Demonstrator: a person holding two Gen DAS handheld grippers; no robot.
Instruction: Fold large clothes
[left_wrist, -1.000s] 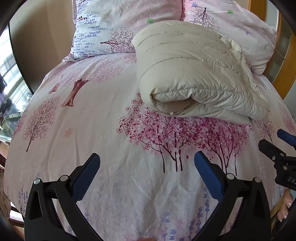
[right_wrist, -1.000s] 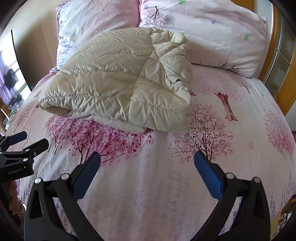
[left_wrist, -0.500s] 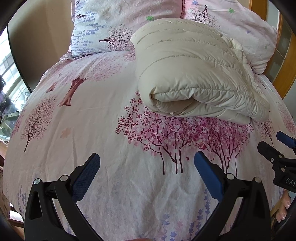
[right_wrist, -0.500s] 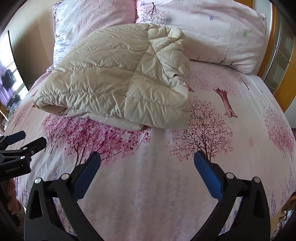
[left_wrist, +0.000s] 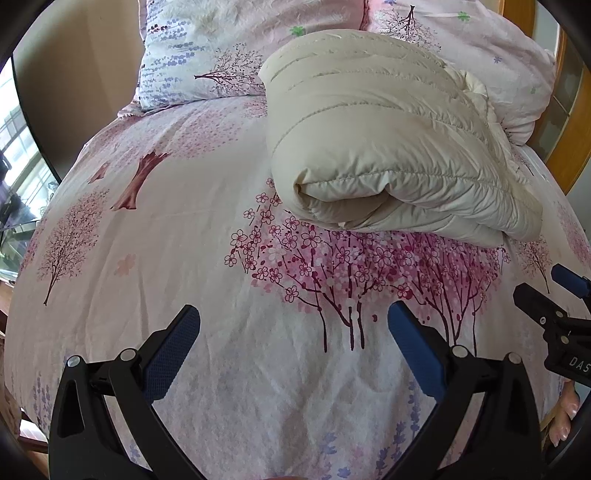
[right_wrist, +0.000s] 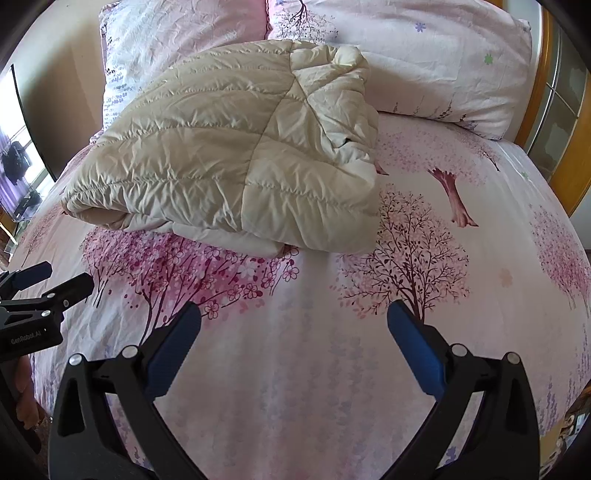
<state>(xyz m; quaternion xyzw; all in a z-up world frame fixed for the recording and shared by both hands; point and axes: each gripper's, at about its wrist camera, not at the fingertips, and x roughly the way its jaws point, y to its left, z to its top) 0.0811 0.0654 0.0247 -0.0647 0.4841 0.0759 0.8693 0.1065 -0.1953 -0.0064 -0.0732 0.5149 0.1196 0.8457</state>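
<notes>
A cream quilted puffer coat (left_wrist: 384, 147) lies folded into a thick bundle on the bed, its far end against the pillows; it also shows in the right wrist view (right_wrist: 236, 155). My left gripper (left_wrist: 293, 321) is open and empty, held above the sheet in front of the bundle. My right gripper (right_wrist: 294, 321) is open and empty, also short of the coat. Each gripper shows at the edge of the other's view: the right one (left_wrist: 550, 288) and the left one (right_wrist: 51, 278).
The bed has a pink sheet (left_wrist: 184, 240) printed with cherry trees. Two matching pillows (right_wrist: 424, 55) lie at the head. A wooden frame (right_wrist: 561, 122) runs along the right side. A dark wall and window are on the left.
Both grippers have stayed open and drifted slightly closer over the bed; the coat has not moved.
</notes>
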